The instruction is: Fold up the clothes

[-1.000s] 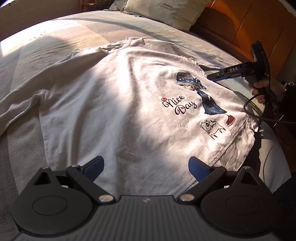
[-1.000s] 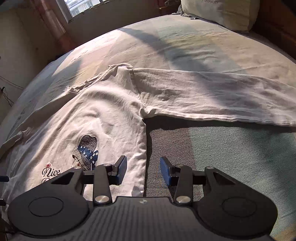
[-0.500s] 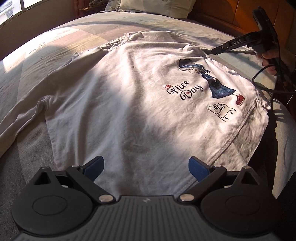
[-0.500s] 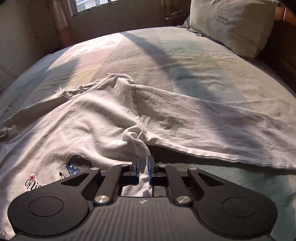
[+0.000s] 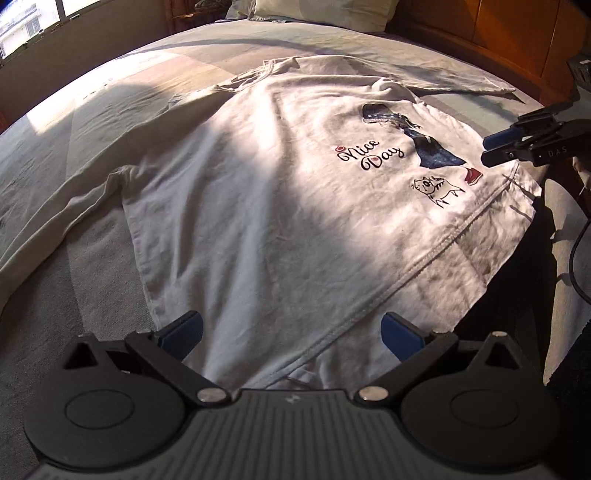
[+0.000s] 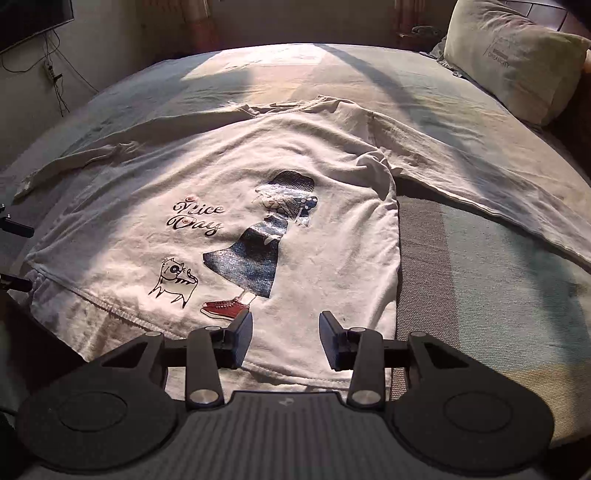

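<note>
A white long-sleeved shirt (image 5: 266,206) lies spread face up on the bed, printed with "Nice Day", a girl in a blue dress and a small cat. My left gripper (image 5: 291,332) hovers wide open over the shirt's bottom hem at its left corner, nothing between the fingers. My right gripper (image 6: 284,332) hangs above the hem (image 6: 295,369) near the shirt's right side seam; its jaws are opening and nothing is between them. The right gripper (image 5: 495,147) also shows at the right edge of the left wrist view. Both sleeves (image 6: 480,181) lie stretched outwards.
A pillow (image 6: 513,59) rests at the head of the bed, beside a wooden headboard (image 5: 509,40). The grey-green bedspread (image 6: 480,277) lies bare right of the shirt. A window (image 5: 29,26) and wall cables (image 6: 55,77) lie beyond the bed's far side.
The right gripper closed near the shirt's right armpit, leaving a small bunch there, then let go and drew back to the bottom hem with its jaws apart. The left gripper shifted slightly, staying open.
</note>
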